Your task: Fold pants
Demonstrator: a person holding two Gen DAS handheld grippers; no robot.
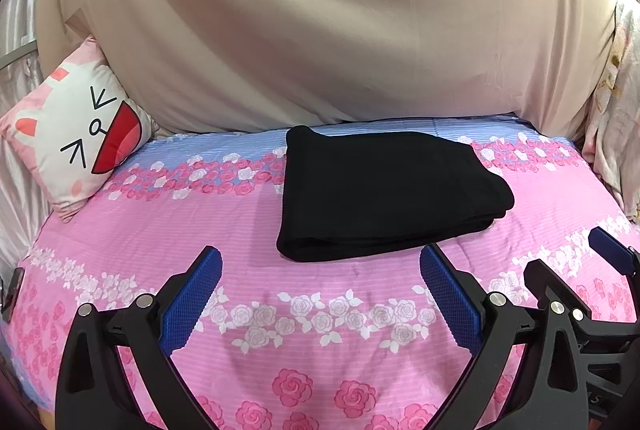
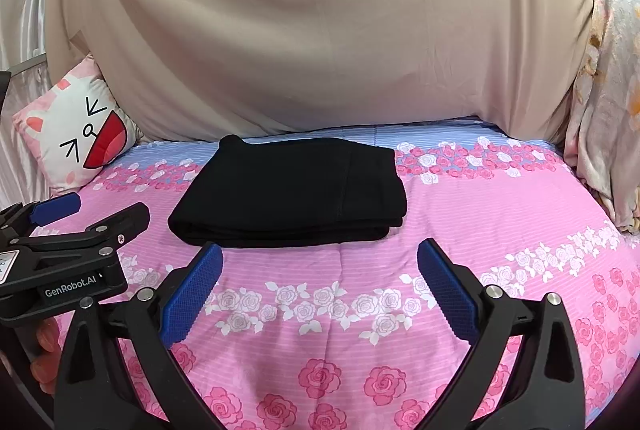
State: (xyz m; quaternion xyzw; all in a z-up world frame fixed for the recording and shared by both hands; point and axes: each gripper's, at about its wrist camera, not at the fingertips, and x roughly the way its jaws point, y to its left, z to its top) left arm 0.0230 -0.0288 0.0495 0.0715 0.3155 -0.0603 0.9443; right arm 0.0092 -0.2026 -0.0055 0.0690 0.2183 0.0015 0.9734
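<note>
Black pants [image 1: 384,190], folded into a compact stack, are lying mid-bed on the pink floral bedsheet [image 1: 320,310]. Left tongs [image 1: 320,270] and right tongs [image 2: 320,266] are hovering near the stack's near edge, both spread wide, gripping nothing. Cat-face cushion [image 1: 76,134] is leaning far left against the beige drape [image 1: 320,10].

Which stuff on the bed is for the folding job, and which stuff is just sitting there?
For the job:
- black pants, folded flat on the bedspread
- left gripper, open, empty
- right gripper, open, empty

Just there:
- cat-face pillow at the left
- beige sheet hanging behind
- flowery blanket at the right
</note>
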